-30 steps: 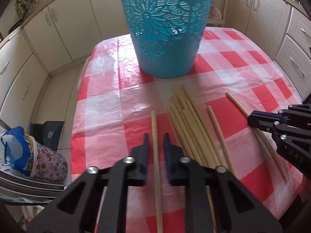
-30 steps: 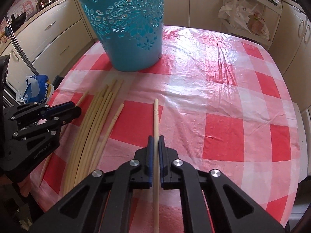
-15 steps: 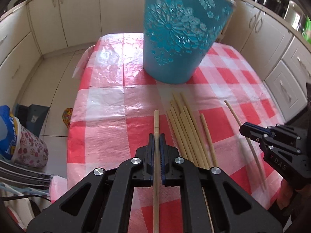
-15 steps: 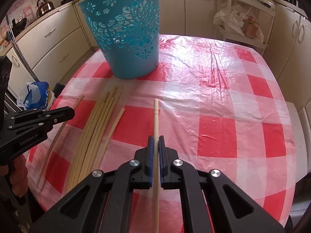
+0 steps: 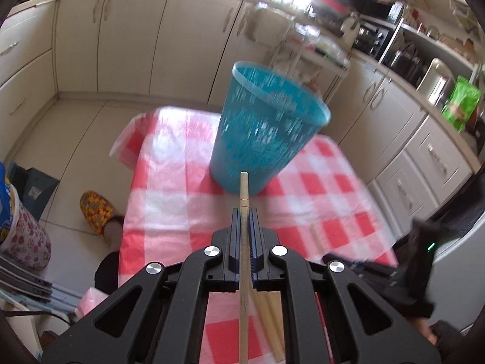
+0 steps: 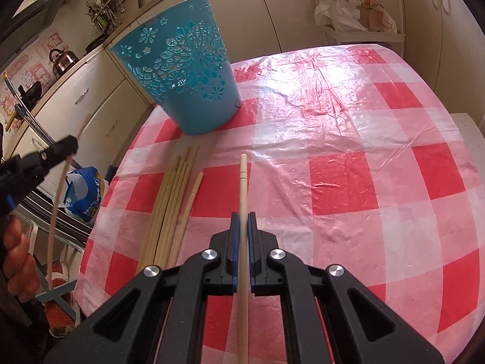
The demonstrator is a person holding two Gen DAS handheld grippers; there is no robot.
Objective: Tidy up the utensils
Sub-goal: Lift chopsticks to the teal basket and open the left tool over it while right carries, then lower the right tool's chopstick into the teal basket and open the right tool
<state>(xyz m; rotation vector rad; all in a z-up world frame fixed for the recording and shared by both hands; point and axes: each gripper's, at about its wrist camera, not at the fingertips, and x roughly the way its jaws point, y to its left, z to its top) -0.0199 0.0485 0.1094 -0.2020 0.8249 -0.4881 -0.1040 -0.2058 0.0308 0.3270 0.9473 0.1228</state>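
A blue cut-out basket (image 5: 266, 127) (image 6: 185, 75) stands upright at the far end of the red-and-white checked table (image 6: 348, 157). My left gripper (image 5: 243, 215) is shut on a wooden chopstick (image 5: 244, 191) and holds it high above the table, its tip pointing at the basket's base. It also shows at the left edge of the right wrist view (image 6: 65, 148). My right gripper (image 6: 241, 221) is shut on another chopstick (image 6: 242, 179) above the table. A bundle of several chopsticks (image 6: 171, 203) lies on the cloth left of it.
Cream kitchen cabinets (image 5: 136, 36) surround the table. A counter with appliances (image 5: 403, 48) runs along the right. A patterned slipper (image 5: 97, 209) and a bag (image 6: 85, 194) are on the floor beside the table's left edge. A plastic bag sits on a rack (image 6: 357, 9).
My left gripper shut on a chopstick, then lifted it high off the table and tilted toward the basket. My right gripper rose with its chopstick still held.
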